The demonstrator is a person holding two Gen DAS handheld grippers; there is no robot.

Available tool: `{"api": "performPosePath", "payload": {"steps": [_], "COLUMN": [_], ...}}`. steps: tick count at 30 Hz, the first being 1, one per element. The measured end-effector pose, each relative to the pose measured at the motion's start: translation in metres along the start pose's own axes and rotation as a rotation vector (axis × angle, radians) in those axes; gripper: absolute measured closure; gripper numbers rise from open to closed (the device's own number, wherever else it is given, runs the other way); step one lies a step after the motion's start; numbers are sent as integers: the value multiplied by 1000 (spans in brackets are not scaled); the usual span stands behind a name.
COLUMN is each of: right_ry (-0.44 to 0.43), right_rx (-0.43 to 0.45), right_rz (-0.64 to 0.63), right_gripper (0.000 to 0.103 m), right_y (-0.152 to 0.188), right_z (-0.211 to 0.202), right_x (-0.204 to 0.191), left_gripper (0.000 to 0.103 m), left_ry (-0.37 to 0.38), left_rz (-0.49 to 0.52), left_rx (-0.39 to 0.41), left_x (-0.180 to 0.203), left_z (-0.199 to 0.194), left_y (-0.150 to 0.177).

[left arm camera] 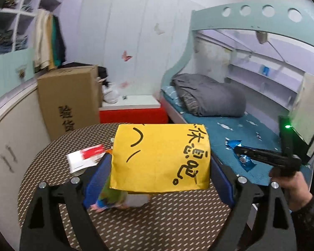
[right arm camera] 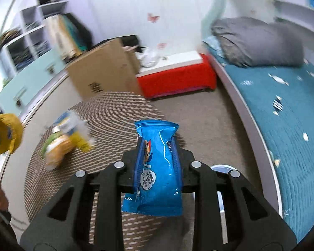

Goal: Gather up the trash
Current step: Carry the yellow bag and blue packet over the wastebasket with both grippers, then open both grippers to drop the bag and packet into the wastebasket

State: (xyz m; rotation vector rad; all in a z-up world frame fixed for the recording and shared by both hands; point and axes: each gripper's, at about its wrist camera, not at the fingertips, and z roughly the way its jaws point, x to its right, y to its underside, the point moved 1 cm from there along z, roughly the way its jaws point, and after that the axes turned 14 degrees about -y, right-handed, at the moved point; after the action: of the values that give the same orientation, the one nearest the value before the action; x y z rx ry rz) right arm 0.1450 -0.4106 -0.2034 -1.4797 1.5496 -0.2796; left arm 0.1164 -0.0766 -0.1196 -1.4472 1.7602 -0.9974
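Observation:
My left gripper [left arm camera: 159, 167] is shut on a yellow paper bag [left arm camera: 161, 156] with black handwriting, held above the round woven table [left arm camera: 52, 167]. Its blue fingers [left arm camera: 97, 179] press the bag's sides. The bag also shows in the right wrist view [right arm camera: 7, 133] at far left. My right gripper [right arm camera: 157, 154] is shut on a blue snack wrapper [right arm camera: 155, 167], held above the table's right edge; it also shows in the left wrist view [left arm camera: 242, 158] over the bed. A red-and-white packet [left arm camera: 85, 156] and colourful wrappers [right arm camera: 67, 138] lie on the table.
A cardboard box [left arm camera: 67, 100] stands beyond the table beside white cabinets [left arm camera: 8, 138]. A red bench [right arm camera: 178, 77] sits by the wall. A bed with teal sheet [right arm camera: 293, 125] and grey duvet [left arm camera: 209, 96] lies to the right. A white round bin rim [right arm camera: 224, 168] shows under my right gripper.

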Motion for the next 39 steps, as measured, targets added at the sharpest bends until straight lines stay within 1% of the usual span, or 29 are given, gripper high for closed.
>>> {"api": "performPosePath", "payload": {"steps": [5, 9, 11, 12, 13, 14, 17, 18, 19, 21, 28, 29, 31, 33, 34, 37, 39], "right_ry": [37, 55, 70, 77, 82, 78, 84, 96, 98, 90, 110, 113, 120, 126, 130, 131, 133], "right_rx": [-16, -57, -96, -107, -129, -140, -158, -159, -150, -111, 2, 22, 58, 85, 100, 137, 162], "right_rz": [93, 161, 209, 226, 265, 293, 365, 398, 414, 426, 400, 399, 399, 391, 384, 377, 377], "right_gripper": [77, 76, 75, 69, 49, 44, 40, 36, 32, 26, 20, 20, 18, 17, 17, 17, 16], "right_y": [1, 8, 18, 22, 30, 37, 55, 61, 64, 68, 64, 61, 56, 51, 49, 44, 42], "right_z": [13, 40, 60, 67, 78, 85, 95, 93, 90, 74, 6, -4, -22, -37, -45, -62, -72], "right_x": [63, 106, 134, 143, 160, 171, 201, 212, 216, 220, 220, 221, 222, 221, 222, 221, 221], "left_gripper": [16, 16, 16, 16, 16, 16, 16, 16, 16, 16, 16, 16, 16, 16, 16, 16, 15], "left_ry": [42, 62, 68, 73, 79, 84, 106, 116, 127, 149, 230, 239, 244, 262, 262, 251, 249], "left_rz": [39, 68, 83, 90, 99, 109, 145, 161, 176, 199, 286, 308, 341, 361, 378, 409, 435], "left_rx": [-11, -37, -54, -64, -75, -84, -108, -116, -126, -145, -222, -243, -278, -332, -360, -410, -461], "left_x": [37, 62, 73, 79, 87, 94, 118, 128, 138, 156, 232, 248, 267, 285, 296, 315, 328], "left_z": [17, 34, 44, 49, 56, 62, 79, 86, 92, 103, 152, 163, 176, 193, 202, 221, 236], "left_y": [-10, -10, -10, -10, -10, -10, -12, -12, -11, -10, 0, 5, 12, 21, 26, 39, 48]}}
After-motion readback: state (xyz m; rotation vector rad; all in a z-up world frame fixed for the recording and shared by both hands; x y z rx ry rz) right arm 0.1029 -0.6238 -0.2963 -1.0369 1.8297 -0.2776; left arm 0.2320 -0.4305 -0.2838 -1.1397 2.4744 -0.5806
